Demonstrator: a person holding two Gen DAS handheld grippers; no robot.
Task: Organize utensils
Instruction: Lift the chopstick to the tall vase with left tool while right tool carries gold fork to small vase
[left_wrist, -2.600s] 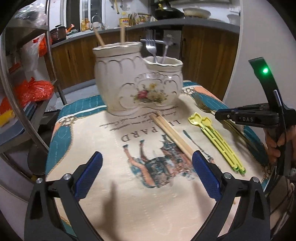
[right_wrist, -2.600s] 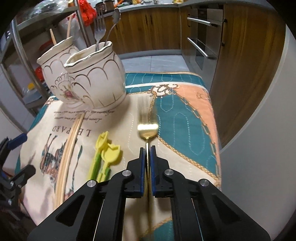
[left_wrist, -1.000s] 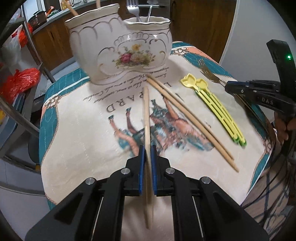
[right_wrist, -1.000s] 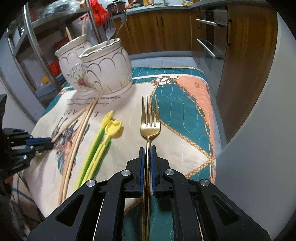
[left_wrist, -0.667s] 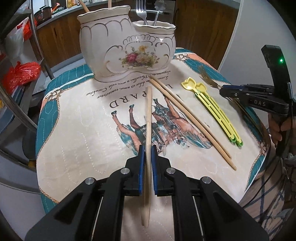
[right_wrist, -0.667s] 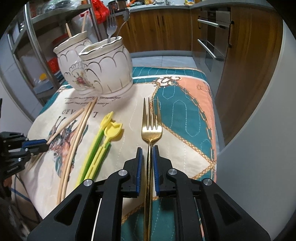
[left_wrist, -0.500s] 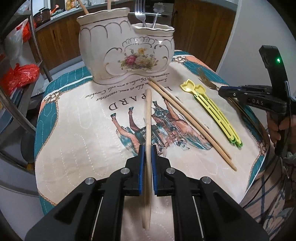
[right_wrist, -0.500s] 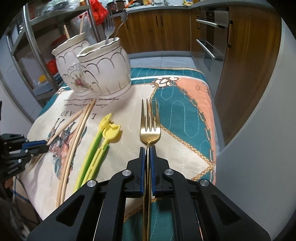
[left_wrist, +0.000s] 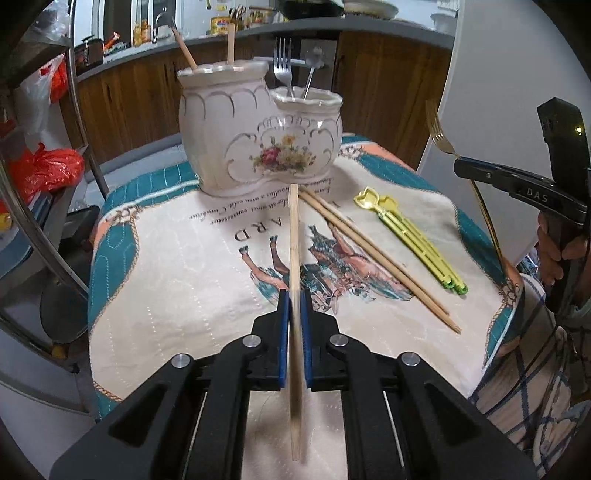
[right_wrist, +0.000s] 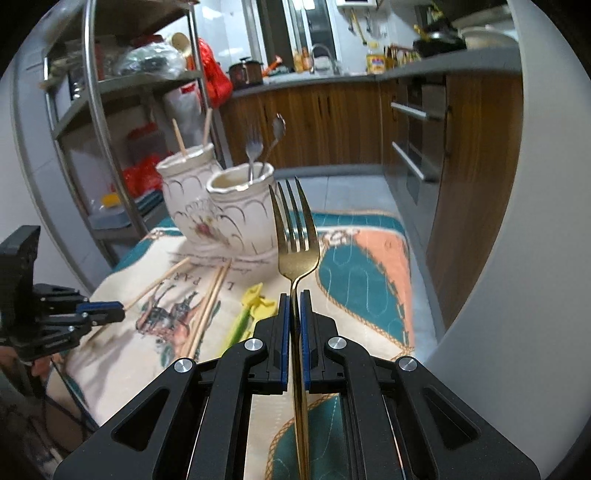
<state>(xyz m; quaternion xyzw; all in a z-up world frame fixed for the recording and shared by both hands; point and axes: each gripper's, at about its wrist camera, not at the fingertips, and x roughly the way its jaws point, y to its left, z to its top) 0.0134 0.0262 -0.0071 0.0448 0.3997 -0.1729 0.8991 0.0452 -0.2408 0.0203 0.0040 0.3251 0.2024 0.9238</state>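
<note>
My left gripper (left_wrist: 294, 295) is shut on a wooden chopstick (left_wrist: 294, 236) that points toward the white floral double holder (left_wrist: 258, 133). My right gripper (right_wrist: 294, 295) is shut on a gold fork (right_wrist: 295, 236), lifted above the table with its tines pointing at the holder (right_wrist: 221, 206). The right gripper (left_wrist: 461, 166) and fork (left_wrist: 437, 127) also show in the left wrist view. The holder's tall cup has two chopsticks, the low cup a steel fork (left_wrist: 283, 66) and spoon (left_wrist: 314, 70). Two chopsticks (left_wrist: 369, 251) and yellow-green utensils (left_wrist: 410, 236) lie on the cloth.
The table has a printed cloth (left_wrist: 177, 266) with teal borders. A metal rack (right_wrist: 92, 122) with bags stands to the left of the table. Wooden kitchen cabinets (right_wrist: 332, 122) run behind. A white wall (right_wrist: 535, 258) is close on the right.
The right gripper has raised the gold fork off the cloth and tilted it up toward the holder. The left gripper closed on a chopstick and now holds it slightly higher.
</note>
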